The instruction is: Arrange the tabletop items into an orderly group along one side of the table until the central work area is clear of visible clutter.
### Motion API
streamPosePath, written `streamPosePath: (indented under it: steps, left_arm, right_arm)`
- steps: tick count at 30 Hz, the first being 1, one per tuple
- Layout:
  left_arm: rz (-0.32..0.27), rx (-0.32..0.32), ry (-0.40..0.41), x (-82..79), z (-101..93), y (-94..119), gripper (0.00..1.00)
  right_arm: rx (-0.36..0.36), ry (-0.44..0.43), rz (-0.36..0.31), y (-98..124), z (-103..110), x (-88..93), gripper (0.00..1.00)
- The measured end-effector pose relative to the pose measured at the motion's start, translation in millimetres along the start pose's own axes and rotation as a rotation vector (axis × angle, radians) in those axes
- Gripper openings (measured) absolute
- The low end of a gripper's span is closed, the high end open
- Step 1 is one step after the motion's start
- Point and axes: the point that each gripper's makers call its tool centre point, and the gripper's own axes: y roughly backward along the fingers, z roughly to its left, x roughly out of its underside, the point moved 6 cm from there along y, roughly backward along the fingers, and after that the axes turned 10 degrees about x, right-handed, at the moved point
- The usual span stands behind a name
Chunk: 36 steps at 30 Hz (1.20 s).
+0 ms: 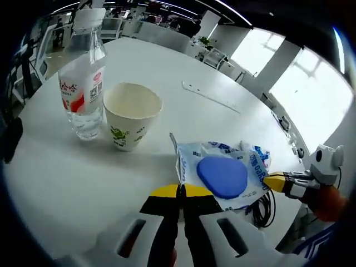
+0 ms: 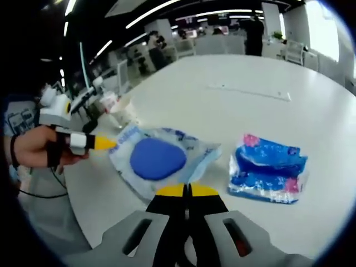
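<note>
While both grippers are held low over the white table, a clear packet with a blue oval insert is pinched from opposite edges. In the left gripper view, the left gripper rises from 6 o'clock with its yellow-tipped jaws pressed together on the packet's near edge, and the right gripper is seen at 3 o'clock, its yellow tip touching the packet's far edge. In the right gripper view, the right gripper is likewise closed on the packet at 6 o'clock, while the left gripper comes in at 9 o'clock, held in a hand. A water bottle stands upright at 10 o'clock in the left gripper view, with a paper cup just beside it; these two are already grouped. A blue and pink wrapper lies near the packet at 3 o'clock in the right gripper view. The packet is judged best lifted evenly by both edges, kept taut so the thin film is not torn, and carried toward the bottle and cup. It should be set down just beside the cup without being nudged against it, since the cup looks light and easily tipped.
</note>
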Motion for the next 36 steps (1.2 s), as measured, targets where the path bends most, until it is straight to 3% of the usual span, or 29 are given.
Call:
streamPosePath:
  steps: [8, 21, 36]
  left_arm:
    - [-0.023, -0.009, 0.003, -18.3, 7.4, -15.2, 0.0]
    - [-0.019, -0.054, 0.054, -8.8, 24.6, -31.1, 0.0]
    - [-0.088, -0.093, 0.156, -6.8, 37.3, -44.1, 0.0]
  right_arm:
    - [0.006, 0.002, 0.005, -17.9, -8.6, -15.8, 0.0]
    - [0.001, 0.008, 0.058, -42.4, -10.6, -12.2, 0.0]
    - [0.015, -0.051, 0.055, -57.6, -16.0, -13.6, 0.0]
